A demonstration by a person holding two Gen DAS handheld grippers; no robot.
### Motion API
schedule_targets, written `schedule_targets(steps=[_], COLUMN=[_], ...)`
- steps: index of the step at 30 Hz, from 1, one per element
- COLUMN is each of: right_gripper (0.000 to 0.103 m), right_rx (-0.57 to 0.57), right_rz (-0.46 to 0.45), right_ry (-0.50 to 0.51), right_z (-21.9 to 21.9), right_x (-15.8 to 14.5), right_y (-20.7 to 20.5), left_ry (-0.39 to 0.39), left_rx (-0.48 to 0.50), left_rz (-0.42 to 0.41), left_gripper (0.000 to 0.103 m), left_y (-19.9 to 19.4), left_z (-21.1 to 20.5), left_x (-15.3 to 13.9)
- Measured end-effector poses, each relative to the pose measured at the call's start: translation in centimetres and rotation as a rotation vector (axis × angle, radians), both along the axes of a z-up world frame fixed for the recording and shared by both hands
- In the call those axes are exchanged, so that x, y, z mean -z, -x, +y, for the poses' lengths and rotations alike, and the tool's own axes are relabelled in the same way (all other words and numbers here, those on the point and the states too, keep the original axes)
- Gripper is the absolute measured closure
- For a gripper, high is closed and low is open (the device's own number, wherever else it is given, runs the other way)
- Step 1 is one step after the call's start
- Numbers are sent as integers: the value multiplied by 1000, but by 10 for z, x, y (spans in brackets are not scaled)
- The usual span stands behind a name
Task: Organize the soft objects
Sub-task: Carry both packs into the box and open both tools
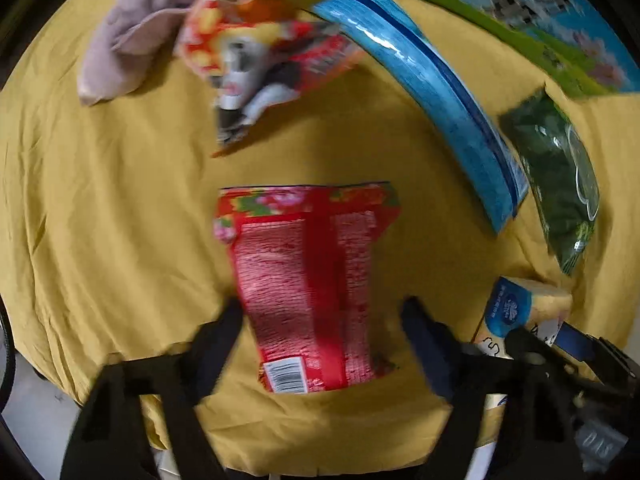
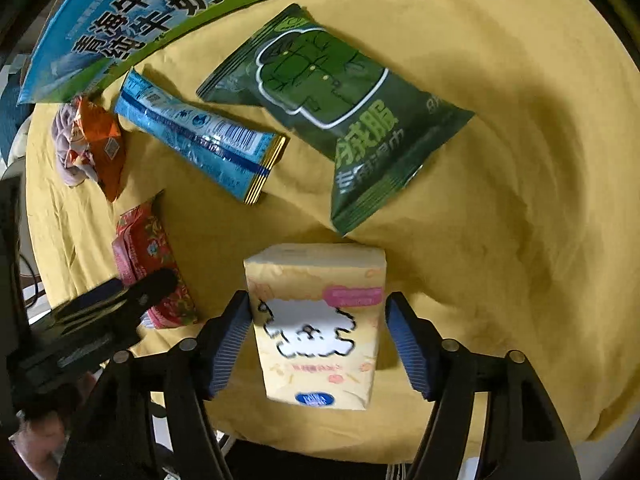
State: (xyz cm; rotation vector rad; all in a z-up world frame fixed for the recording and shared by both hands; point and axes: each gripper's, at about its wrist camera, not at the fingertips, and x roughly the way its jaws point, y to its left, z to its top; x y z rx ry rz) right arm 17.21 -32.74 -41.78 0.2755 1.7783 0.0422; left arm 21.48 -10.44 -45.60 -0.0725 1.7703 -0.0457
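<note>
My left tool [image 1: 322,310] is spread wide around the red packet [image 1: 310,284], both fingers clear of it, so nothing is grasped. My right tool [image 2: 318,308] is also released; its left pad looks to touch the yellow tissue pack [image 2: 320,320], the right pad stands apart.

I take the tissue pack as landmark. The red packet lies just to its left, and the two tools work close together there, so I judge they could knock each other if both close and lift at once. The packs are soft; a hard squeeze may crush them, or a thin wrapper may slip out.

Beyond the tissue pack lie the green bag [image 2: 340,120] and the blue pouch [image 2: 200,140], near each other. To its right the yellow cloth [image 2: 520,200] on the tabletop is bare until the edge, which curves close behind the pack; a drop there could go off.
</note>
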Motion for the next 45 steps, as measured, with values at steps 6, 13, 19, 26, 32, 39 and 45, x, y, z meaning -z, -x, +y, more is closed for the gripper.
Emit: schedule_targets(steps=[6, 13, 19, 26, 32, 39, 45], right_gripper=[31, 38, 38, 38, 38, 38, 38], right_rx=[-2, -18, -33, -58, -71, -42, -44], right_rz=[71, 59, -20, -135, -250, -411, -426], right_ry=[25, 54, 46, -24, -56, -39, 8], right_z=[25, 35, 24, 15, 0, -12, -2], right_x=[25, 47, 13, -45, -114, -196, -190], right_y=[16, 23, 19, 10, -20, -100, -174], left_ry=[-62, -65, -49, 22, 118, 198, 198], left_rx=[91, 78, 93, 103, 121, 126, 114], left_rz=[-60, -90, -122, -225, -323, -399, -369], left_gripper=[50, 58, 59, 59, 59, 59, 59], left_y=[8, 33, 40, 38, 7, -84, -181], left_z=[-18, -19, -30, -42, -56, -62, -49], left_x=[0, -11, -37, -108, -176, -225, -203])
